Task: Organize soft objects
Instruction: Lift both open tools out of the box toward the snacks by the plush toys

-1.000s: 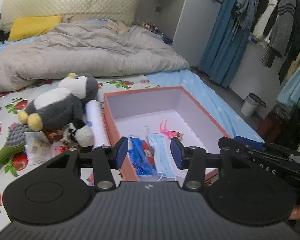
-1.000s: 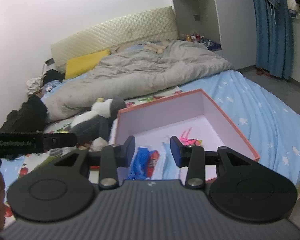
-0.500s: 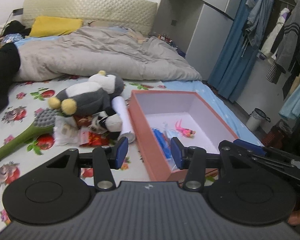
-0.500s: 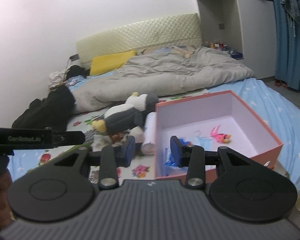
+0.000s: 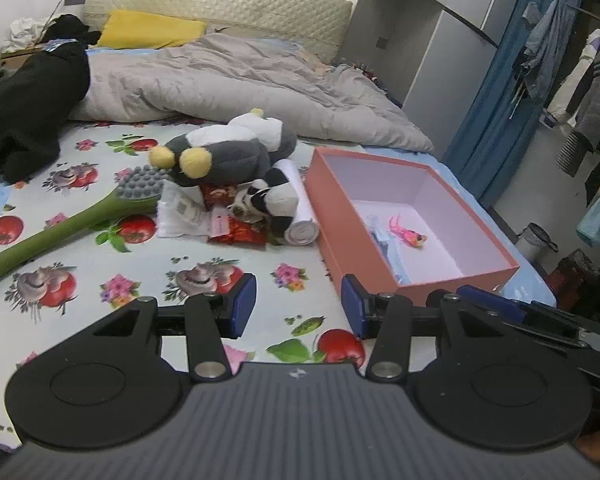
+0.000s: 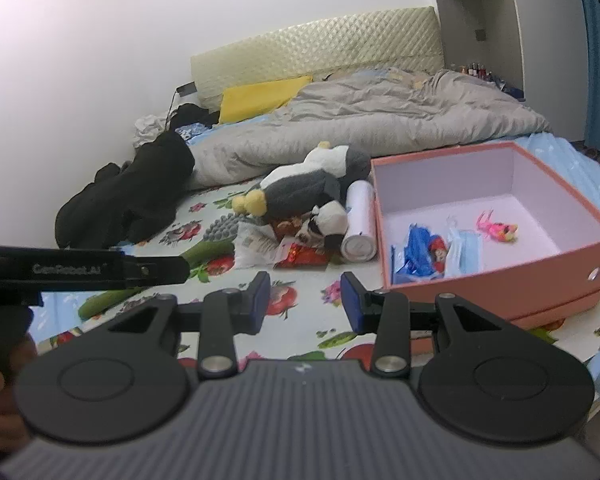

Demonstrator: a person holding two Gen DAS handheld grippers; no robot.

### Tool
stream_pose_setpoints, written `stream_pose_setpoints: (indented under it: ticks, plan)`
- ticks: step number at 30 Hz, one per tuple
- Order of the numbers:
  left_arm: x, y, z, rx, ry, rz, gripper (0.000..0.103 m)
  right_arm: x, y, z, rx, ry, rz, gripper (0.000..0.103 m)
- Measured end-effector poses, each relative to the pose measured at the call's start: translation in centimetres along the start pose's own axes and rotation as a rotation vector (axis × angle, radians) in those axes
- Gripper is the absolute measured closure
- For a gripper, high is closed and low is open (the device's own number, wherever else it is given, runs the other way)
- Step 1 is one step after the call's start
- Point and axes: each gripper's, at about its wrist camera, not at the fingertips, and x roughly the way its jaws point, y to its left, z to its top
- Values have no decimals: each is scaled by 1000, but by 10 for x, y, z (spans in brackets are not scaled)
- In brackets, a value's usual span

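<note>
Both my claws, left claw [image 5: 298,312] and right claw [image 6: 304,300], are spread and hold nothing. The penguin [image 5: 224,152] lies on the bed beside the box [image 5: 336,216]. It looks soft and light, so I would pinch its fat belly.

Right: orange box [image 6: 496,268] holding blue masks [image 6: 466,250], pink toy [image 6: 498,230]. Left beside it: white roll [image 6: 358,220], penguin plush [image 6: 300,190], panda plush [image 6: 326,226].
</note>
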Motion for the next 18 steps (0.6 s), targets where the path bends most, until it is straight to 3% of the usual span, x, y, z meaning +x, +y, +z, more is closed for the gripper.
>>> stream_pose_setpoints:
  ticks: [13,18]
  plan:
    - [-7,32,-44,-42,10,35,49,15,20,-38,-34,47,15,62]
    - [8,55,-51,-82,27,62,49,36,24,-43,-26,73,30,62]
